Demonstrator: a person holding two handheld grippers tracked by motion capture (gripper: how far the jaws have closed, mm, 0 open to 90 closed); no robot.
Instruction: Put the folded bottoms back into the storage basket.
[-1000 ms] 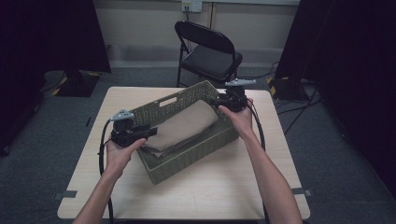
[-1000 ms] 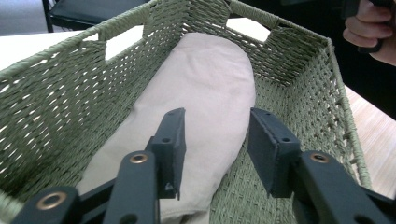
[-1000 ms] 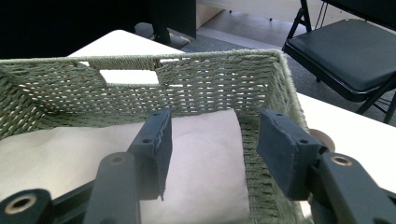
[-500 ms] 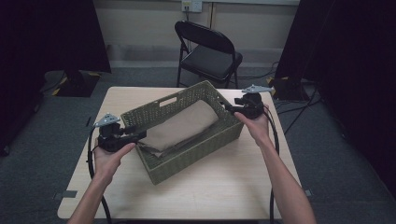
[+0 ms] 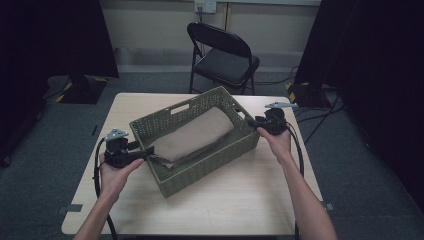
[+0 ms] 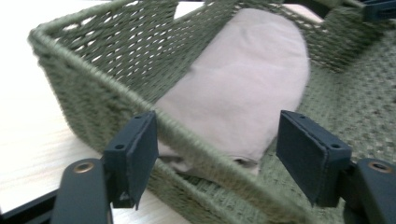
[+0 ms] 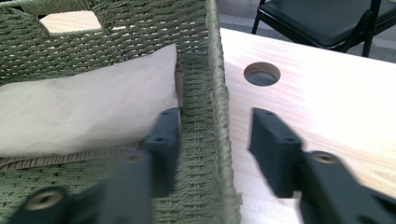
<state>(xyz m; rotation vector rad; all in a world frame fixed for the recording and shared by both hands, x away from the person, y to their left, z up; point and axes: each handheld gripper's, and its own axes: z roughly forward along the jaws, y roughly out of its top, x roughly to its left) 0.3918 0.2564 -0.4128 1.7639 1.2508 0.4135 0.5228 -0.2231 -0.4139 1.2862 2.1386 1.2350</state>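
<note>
Left gripper (image 5: 145,150) in the high view sat at the near-left rim of the woven basket (image 5: 210,165), jaws released and pointing across it; right gripper (image 5: 254,122) sat at the far-right rim. The folded beige cloth (image 5: 195,137) lay diagonally inside the basket, between the two grippers and touched by neither. The basket stood slantwise on the wooden table (image 5: 250,195). Compared with a second before, both hands had drawn outward from over the cloth to the basket's ends, and the cloth had stayed in the basket. Bare tabletop lay open before the basket and at its left; a folding chair (image 5: 225,55) stood beyond the far edge.

Left gripper view: the left gripper (image 6: 219,154) straddled the basket (image 6: 93,93) rim, one jaw outside the wall and one inside, neither pressing it. Its jaws had just been opening. The cloth (image 6: 247,88) lay just ahead, inside the wall.

Right gripper view: the right gripper (image 7: 215,140) straddled the basket's (image 7: 205,135) end wall, one jaw inside beside the cloth (image 7: 84,116), the other outside over the table (image 7: 327,102). Its jaws had just been closing, with the wall between them; the outer pad stood clear of it. A round hole (image 7: 262,73) pierced the tabletop beyond.
</note>
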